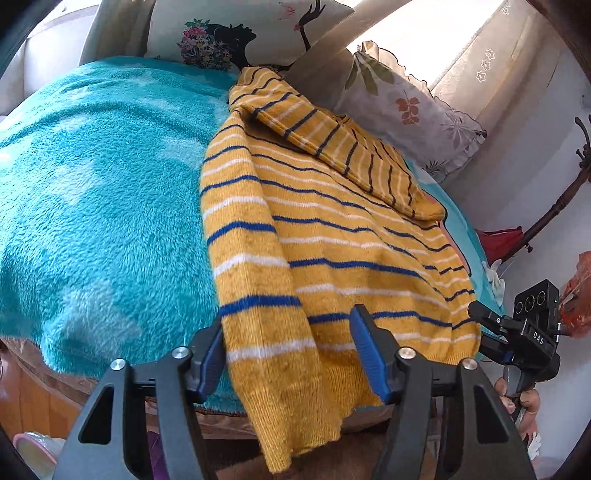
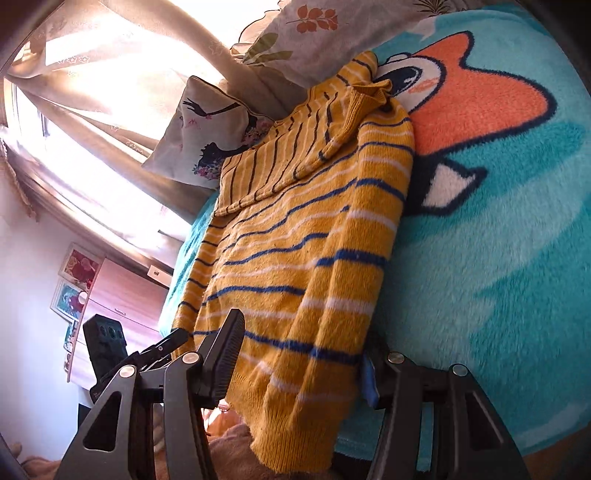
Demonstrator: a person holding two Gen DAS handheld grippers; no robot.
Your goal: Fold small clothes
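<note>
Item: yellow striped sweater [image 1: 317, 229], knitted, blue and white bands. It lies lengthwise on the bed, over the teal blanket [image 1: 92, 206], running from the pillows at the top of the left view down to the lower centre, where its ribbed hem hangs over the bed edge. Both sleeves are already laid inward; one crosses the chest at upper right of the left view.

Left claw [image 1: 291, 354]: fingers apart, one either side of the hem's left portion at the bottom of the frame. The cloth passes between the blue pads [image 1: 364, 350]; no pinch made.

Right claw [image 2: 299, 365]: likewise spread, straddling the hem's other portion at lower centre of the right view. Its far pad is partly hidden behind the knit.

Also present: silhouette pillow [image 1: 236, 33] and leaf-print pillow [image 1: 406, 107] at the top; curtain [image 2: 110, 74] at upper left of the right view.

Step in hand, as I judge it: sleeves done, bottom-to-top fold about to start.

Next move calls for: closing both claws on the hem together, catching every layer, then lifting evenly and carrying the hem toward the collar. The overhang may slip if one side bites late.
</note>
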